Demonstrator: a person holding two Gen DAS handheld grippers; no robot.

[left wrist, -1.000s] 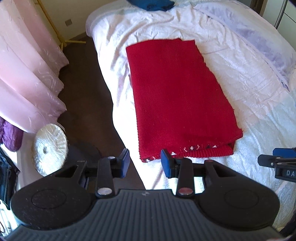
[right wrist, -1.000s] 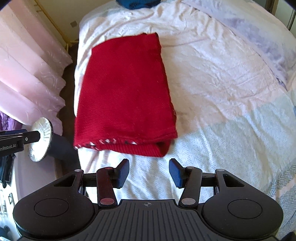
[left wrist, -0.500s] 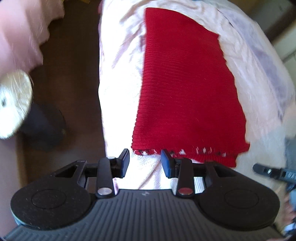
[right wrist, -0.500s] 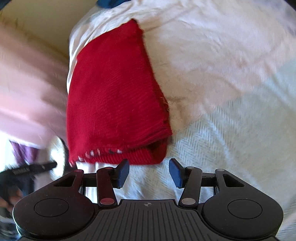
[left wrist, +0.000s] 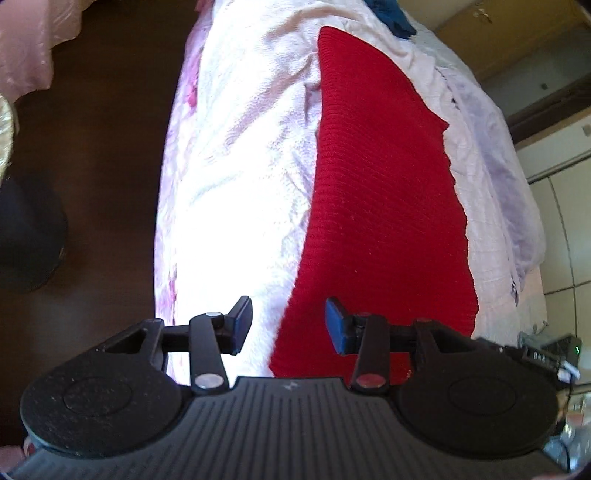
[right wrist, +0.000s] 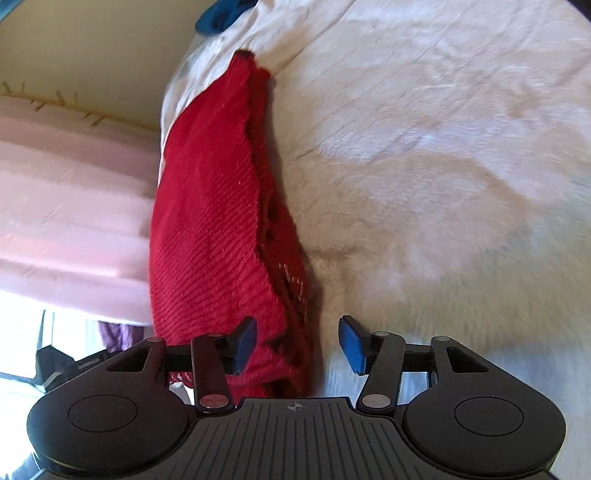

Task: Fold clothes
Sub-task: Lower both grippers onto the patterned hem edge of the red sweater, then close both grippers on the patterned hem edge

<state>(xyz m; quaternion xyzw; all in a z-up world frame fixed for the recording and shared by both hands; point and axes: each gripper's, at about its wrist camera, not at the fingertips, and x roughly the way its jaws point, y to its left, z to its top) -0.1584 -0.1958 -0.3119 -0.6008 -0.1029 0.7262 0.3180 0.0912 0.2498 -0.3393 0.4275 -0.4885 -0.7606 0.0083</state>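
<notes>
No lettering is sharp enough to read in either view.

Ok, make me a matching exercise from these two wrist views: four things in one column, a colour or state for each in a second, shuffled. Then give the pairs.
Things:
1. sweater
2. bedspread
3. left gripper
4. garment at the far end of the bed

Colour or state:
A. white, wrinkled
B. open, holding nothing, at the sweater's near left corner
C. red, folded into a long strip
D. dark blue, bunched

Pairs: 1-C, 2-A, 3-B, 4-D
</notes>
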